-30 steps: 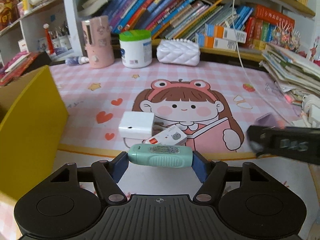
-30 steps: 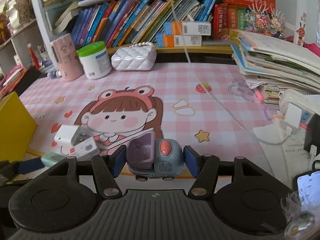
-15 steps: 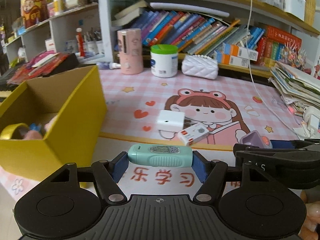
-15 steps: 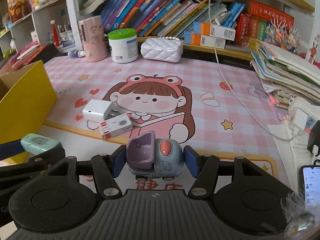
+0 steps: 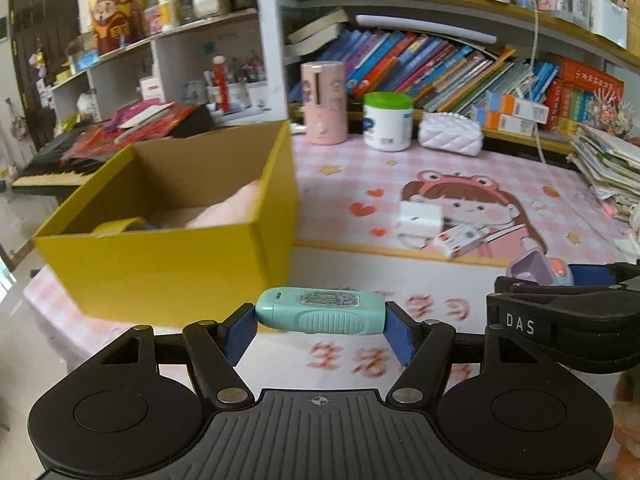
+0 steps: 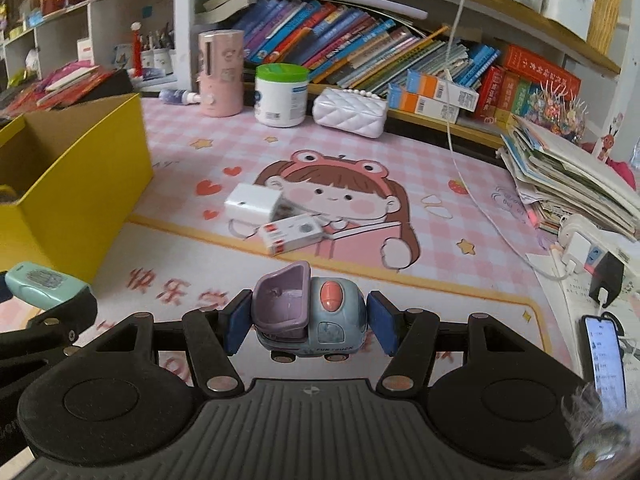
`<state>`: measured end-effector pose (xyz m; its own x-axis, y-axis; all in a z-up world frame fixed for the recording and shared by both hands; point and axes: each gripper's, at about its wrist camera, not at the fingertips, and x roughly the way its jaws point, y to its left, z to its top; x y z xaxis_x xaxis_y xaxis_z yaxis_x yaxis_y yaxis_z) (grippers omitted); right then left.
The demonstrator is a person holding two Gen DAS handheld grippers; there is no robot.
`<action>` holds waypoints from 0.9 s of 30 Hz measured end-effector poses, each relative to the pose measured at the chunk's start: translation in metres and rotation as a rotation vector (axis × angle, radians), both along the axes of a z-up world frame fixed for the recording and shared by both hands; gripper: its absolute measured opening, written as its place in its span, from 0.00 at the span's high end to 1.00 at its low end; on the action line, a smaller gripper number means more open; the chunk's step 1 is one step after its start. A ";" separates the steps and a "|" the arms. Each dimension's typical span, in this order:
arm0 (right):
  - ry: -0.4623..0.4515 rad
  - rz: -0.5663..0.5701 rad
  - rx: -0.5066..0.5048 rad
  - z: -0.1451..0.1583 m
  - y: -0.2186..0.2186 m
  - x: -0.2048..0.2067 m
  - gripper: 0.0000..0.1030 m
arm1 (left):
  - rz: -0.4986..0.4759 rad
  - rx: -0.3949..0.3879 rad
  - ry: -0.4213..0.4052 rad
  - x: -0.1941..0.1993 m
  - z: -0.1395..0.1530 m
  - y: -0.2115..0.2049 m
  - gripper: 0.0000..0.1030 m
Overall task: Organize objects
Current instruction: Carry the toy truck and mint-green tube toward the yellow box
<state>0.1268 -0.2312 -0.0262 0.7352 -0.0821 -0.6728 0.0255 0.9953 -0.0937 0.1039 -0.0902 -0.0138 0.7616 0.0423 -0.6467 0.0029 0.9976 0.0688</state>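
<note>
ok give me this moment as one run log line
left gripper: holds teal eraser | right gripper: holds toy truck | yellow box: open

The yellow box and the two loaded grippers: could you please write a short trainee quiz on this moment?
1. True or false: the left hand-held gripper grips a mint-green stamp-like gadget end to end.
2. What does the right hand-held gripper hold? A) a phone B) a toy truck C) a white jar
3. Name the two small things lying on the pink desk mat near the cartoon girl.

Key
1. True.
2. B.
3. A white charger block and a small white box with a red mark, beside each other, to the right of the yellow box.
</note>
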 end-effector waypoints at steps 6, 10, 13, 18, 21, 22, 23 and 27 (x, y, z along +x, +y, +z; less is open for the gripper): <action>-0.002 0.015 -0.022 0.000 0.046 -0.024 0.43 | 0.031 0.040 0.005 -0.023 -0.001 0.036 0.34; -0.002 0.032 -0.028 -0.001 0.075 -0.040 0.43 | 0.053 0.052 0.011 -0.039 -0.001 0.061 0.34; 0.003 0.039 -0.027 -0.003 0.094 -0.049 0.43 | 0.069 0.061 0.010 -0.050 -0.002 0.078 0.34; -0.014 0.029 -0.021 -0.003 0.123 -0.065 0.43 | 0.097 0.077 0.006 -0.068 -0.003 0.108 0.34; -0.023 0.023 -0.013 -0.003 0.139 -0.072 0.43 | 0.107 0.087 -0.001 -0.079 -0.003 0.125 0.34; -0.022 0.025 -0.009 -0.003 0.145 -0.075 0.43 | 0.111 0.090 -0.004 -0.082 -0.002 0.130 0.34; -0.020 0.028 -0.006 -0.003 0.150 -0.077 0.43 | 0.113 0.092 -0.006 -0.085 -0.002 0.135 0.34; -0.019 0.050 0.002 -0.003 0.173 -0.086 0.43 | 0.133 0.094 -0.017 -0.096 0.000 0.156 0.34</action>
<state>0.0404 -0.0587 -0.0295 0.7508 -0.0438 -0.6591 -0.0226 0.9955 -0.0919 0.0084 0.0657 -0.0140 0.7561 0.2039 -0.6219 -0.1312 0.9782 0.1611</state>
